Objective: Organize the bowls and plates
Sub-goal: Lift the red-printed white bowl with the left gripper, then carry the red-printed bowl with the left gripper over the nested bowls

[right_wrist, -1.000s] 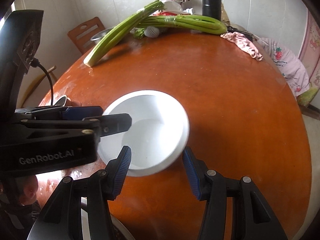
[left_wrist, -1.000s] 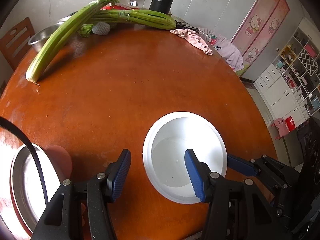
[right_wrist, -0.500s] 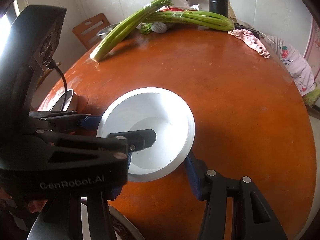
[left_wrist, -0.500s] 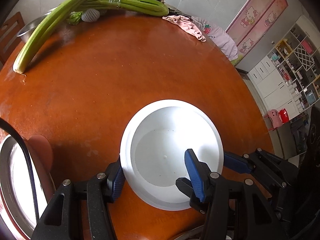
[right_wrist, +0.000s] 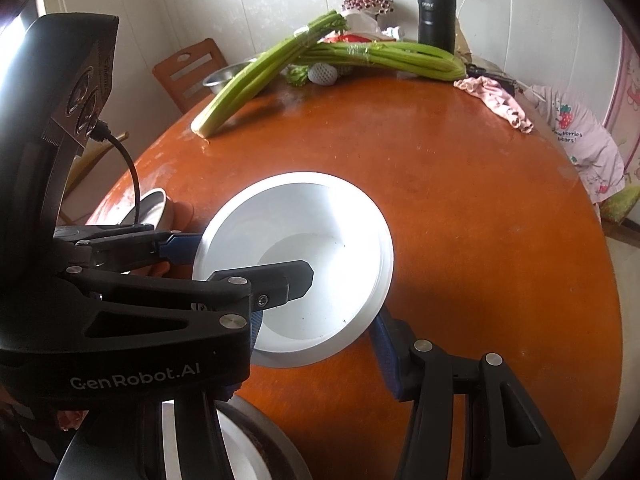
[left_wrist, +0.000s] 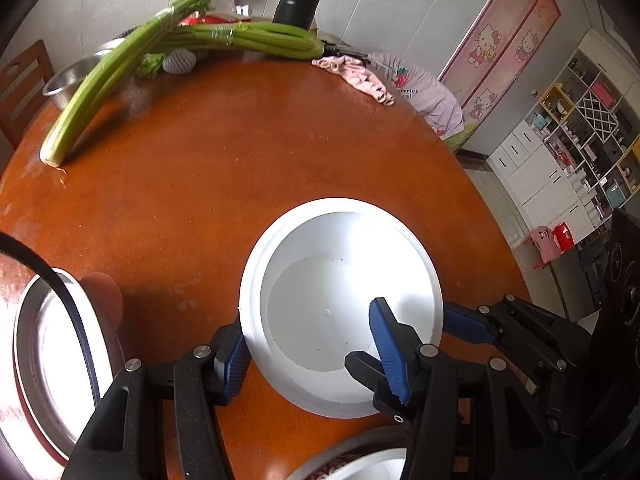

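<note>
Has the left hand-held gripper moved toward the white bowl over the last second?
Yes. The left hand-held gripper moved forward; its fingers now straddle the white bowl's near-left rim.

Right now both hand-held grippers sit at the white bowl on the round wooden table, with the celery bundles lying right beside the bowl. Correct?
Not quite. The celery bundles lie at the table's far edge, well away from the white bowl, as the left wrist view shows. The left hand-held gripper and right hand-held gripper are indeed at the bowl.
</note>
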Available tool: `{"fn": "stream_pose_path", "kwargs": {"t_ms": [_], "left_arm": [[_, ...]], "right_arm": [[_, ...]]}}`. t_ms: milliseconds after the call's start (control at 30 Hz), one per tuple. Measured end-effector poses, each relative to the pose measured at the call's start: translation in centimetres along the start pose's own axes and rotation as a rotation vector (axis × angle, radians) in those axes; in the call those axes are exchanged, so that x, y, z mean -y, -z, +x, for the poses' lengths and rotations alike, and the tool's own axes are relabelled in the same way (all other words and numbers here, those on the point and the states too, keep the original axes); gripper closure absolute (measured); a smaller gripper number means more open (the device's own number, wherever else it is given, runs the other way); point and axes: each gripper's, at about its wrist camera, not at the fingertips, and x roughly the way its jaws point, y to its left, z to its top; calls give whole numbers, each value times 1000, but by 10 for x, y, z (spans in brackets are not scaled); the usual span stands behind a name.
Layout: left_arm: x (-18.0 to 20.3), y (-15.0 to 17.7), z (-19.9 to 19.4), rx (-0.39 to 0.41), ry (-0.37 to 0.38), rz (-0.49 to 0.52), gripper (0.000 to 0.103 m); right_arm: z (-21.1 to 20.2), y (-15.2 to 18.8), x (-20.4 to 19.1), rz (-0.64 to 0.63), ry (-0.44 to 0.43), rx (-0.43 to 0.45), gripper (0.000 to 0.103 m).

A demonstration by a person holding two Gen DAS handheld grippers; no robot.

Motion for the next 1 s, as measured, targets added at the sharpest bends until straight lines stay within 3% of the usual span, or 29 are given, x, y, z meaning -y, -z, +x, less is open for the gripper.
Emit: {"fn": "stream_pose_path", "kwargs": {"t_ms": [1000], "left_arm": [[26, 49, -78, 144, 1, 37, 48]], "right_arm": [[-78, 36, -39, -56, 6, 115, 47]]}}
